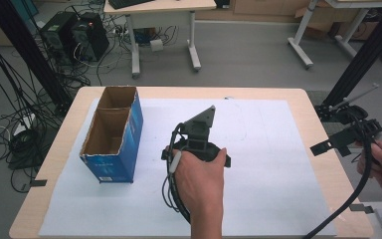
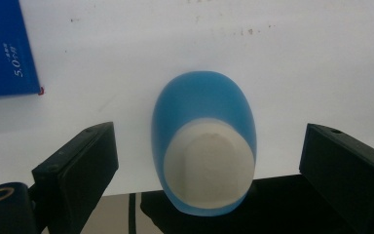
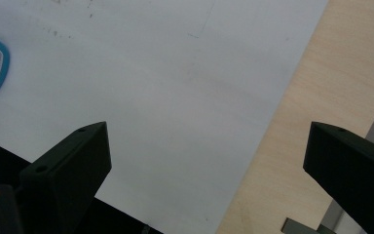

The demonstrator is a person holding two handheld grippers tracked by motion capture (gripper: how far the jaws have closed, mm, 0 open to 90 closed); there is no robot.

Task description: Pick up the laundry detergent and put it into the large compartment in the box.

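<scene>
My left tongs (image 2: 204,161), frame centre, gape around the blue bottle (image 2: 203,146), not touching. My right tongs (image 3: 204,165) gape over the table (image 3: 331,97) edge, lower right.

The light wooden bench (image 1: 318,149) has a big white paper sheet (image 1: 268,164) on it. An open blue cardboard box (image 1: 114,134) stands near the left edge.

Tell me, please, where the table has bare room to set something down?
The white sheet lies bare between the left gripper and the table's right edge, and along its far edge. It is crowded at the left, where the blue box stands near the blue object.
</scene>
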